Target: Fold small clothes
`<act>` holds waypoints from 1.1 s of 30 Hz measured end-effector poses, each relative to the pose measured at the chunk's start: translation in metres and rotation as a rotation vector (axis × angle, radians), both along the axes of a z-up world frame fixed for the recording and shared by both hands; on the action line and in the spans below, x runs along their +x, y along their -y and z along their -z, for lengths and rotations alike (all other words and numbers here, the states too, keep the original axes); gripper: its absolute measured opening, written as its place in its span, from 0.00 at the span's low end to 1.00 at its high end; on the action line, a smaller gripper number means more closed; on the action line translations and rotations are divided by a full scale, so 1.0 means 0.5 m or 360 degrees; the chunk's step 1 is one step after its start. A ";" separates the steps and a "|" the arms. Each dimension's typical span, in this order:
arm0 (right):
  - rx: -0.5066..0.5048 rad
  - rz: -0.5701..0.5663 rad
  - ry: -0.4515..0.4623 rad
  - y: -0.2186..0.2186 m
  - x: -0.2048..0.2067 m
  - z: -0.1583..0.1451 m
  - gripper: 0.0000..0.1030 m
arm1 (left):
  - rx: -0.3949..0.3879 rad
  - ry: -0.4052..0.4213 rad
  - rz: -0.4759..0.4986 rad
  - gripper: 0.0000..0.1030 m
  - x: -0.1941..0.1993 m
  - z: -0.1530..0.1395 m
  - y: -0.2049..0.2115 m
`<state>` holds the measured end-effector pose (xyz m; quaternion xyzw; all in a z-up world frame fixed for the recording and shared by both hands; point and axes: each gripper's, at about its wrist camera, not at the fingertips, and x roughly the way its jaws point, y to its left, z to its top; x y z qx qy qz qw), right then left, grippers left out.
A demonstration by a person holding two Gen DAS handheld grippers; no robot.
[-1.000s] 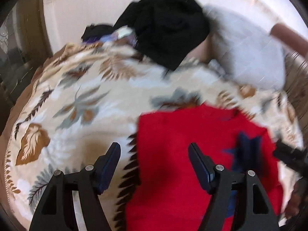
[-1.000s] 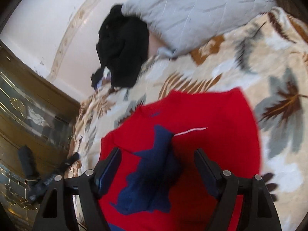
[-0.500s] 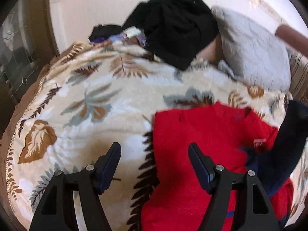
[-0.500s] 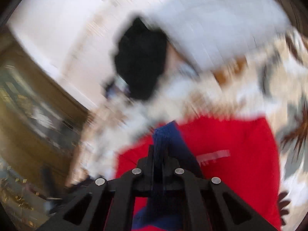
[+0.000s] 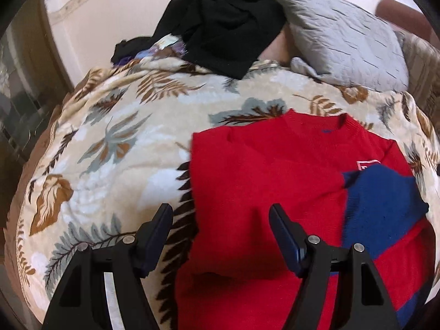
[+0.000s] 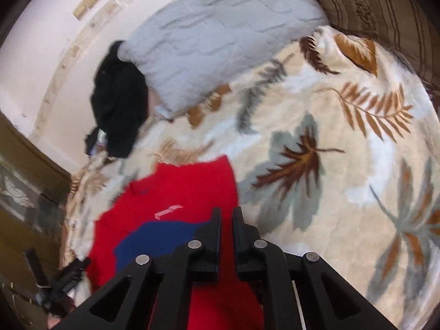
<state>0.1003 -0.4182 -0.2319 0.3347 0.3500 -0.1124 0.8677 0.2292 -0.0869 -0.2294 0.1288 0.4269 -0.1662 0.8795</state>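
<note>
A small red sweater (image 5: 264,181) lies flat on the leaf-print blanket (image 5: 115,148), neck away from me. Its navy blue sleeve (image 5: 379,209) is folded across the right side of the body. My left gripper (image 5: 220,220) is open and empty, hovering over the sweater's left edge. In the right wrist view the red sweater (image 6: 176,192) with the blue sleeve (image 6: 159,233) lies lower left. My right gripper (image 6: 227,220) has its jaws almost together with a thin gap; nothing shows between them.
A black garment pile (image 5: 225,19) and a grey quilted pillow (image 5: 343,33) lie at the head of the bed. A brown striped cushion (image 6: 371,2) sits at the far right. A dark wooden cabinet (image 6: 24,192) stands left of the bed.
The right gripper closed on the blue sleeve, carried it across the sweater, and now the sleeve lies folded on the red body. The left gripper stayed open and shifted slightly.
</note>
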 end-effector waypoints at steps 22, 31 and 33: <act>-0.0108 -0.0477 -0.0264 -0.186 0.017 0.082 0.65 | 0.0028 0.0036 0.0067 0.72 -0.086 -0.019 -0.073; 0.0102 -0.0639 -0.0120 -0.229 -0.197 0.050 0.65 | -0.0063 -0.0105 0.0044 0.72 -0.259 0.013 -0.240; 0.0129 -0.0688 -0.0141 -0.242 -0.235 0.058 0.65 | -0.0036 -0.0141 0.0067 0.72 -0.305 0.025 -0.257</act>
